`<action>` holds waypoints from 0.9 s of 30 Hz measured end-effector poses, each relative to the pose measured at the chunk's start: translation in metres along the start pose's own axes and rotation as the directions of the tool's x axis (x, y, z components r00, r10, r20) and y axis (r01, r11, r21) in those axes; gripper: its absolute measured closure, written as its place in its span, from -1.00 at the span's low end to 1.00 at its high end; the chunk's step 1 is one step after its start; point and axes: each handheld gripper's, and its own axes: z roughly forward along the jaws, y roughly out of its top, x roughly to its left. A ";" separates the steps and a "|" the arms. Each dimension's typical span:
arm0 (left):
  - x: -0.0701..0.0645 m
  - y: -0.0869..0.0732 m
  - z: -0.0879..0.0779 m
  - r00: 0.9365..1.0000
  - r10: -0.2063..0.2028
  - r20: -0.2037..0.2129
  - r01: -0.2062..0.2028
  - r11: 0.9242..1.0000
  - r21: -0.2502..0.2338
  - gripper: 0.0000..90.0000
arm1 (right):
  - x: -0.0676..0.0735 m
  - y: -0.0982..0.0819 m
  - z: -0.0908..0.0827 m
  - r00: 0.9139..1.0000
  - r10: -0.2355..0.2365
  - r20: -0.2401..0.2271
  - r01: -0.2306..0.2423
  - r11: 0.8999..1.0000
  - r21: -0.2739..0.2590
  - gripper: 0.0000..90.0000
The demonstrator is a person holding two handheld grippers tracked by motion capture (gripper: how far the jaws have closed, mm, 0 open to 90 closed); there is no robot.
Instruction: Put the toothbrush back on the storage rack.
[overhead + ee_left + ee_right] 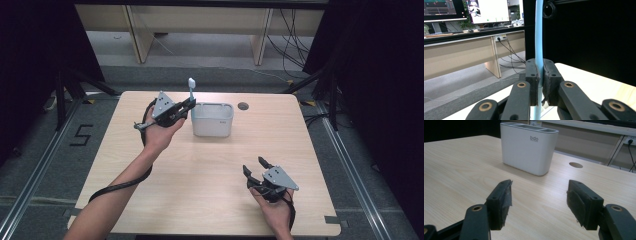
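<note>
My left gripper [189, 103] is shut on a light blue toothbrush [191, 89], held upright just left of the white holder [212, 120] at the far middle of the table. In the left gripper view the blue handle [539, 37] rises between the two pressed pads, and the left gripper [539, 82] clamps it low down. My right gripper [255, 166] rests near the front right of the table, open, nothing between its fingers. From the right gripper view, the right gripper [539, 202] points at the white holder [529, 148], which has compartments on top.
A round cable hole [243, 106] lies in the wooden table [210, 180] right of the holder. Desks and cables stand beyond the far edge. Black curtains flank both sides.
</note>
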 end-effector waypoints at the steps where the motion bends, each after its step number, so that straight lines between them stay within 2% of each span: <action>1: 0.001 0.000 0.001 1.000 -0.001 -0.004 0.001 1.000 -0.002 0.85 | 0.001 0.000 0.000 1.000 0.017 -0.010 -0.017 1.000 0.008 -0.17; 2: 0.001 0.000 0.001 1.000 -0.001 -0.004 0.001 1.000 -0.002 0.85 | 0.001 0.000 0.000 1.000 0.017 -0.010 -0.017 1.000 0.008 -0.17; 3: 0.001 0.000 0.002 1.000 -0.001 -0.007 0.001 1.000 -0.002 0.85 | 0.003 -0.001 0.000 0.999 0.043 -0.018 -0.042 0.999 0.021 -0.17; 4: 0.002 0.001 0.003 1.000 0.003 -0.010 -0.003 1.000 0.002 0.85 | 0.003 -0.001 0.000 0.999 0.047 -0.012 -0.047 0.999 0.023 -0.17; 10: 0.007 0.002 0.012 1.000 -0.002 -0.021 0.002 1.000 -0.003 0.85 | 0.002 -0.001 0.000 1.000 0.027 -0.004 -0.027 1.000 0.015 -0.17; 12: 0.009 0.002 0.015 1.000 -0.006 -0.024 0.006 1.000 -0.002 0.85 | 0.003 -0.002 0.000 0.999 0.044 -0.014 -0.044 0.999 0.013 -0.17; 14: 0.009 0.002 0.016 1.000 -0.007 -0.025 0.007 1.000 -0.003 0.85 | 0.002 -0.002 0.000 0.999 0.043 -0.020 -0.043 0.999 0.020 -0.17; 15: 0.011 0.001 0.018 1.000 -0.011 -0.028 0.011 1.000 0.002 0.85 | 0.001 -0.002 -0.001 1.000 0.027 -0.007 -0.027 1.000 0.014 -0.17; 23: 0.016 -0.003 0.027 0.999 -0.026 -0.037 0.026 1.000 0.006 0.85 | 0.004 -0.002 0.000 0.998 0.056 -0.019 -0.055 0.998 0.022 -0.18; 24: 0.016 -0.003 0.027 0.999 -0.026 -0.036 0.026 1.000 0.005 0.85 | 0.003 -0.002 0.000 0.999 0.040 -0.017 -0.039 0.999 0.016 -0.18; 27: 0.017 -0.003 0.030 0.999 -0.027 -0.037 0.027 1.000 0.005 0.85 | 0.004 -0.001 0.001 0.999 0.047 -0.022 -0.047 0.999 0.018 -0.18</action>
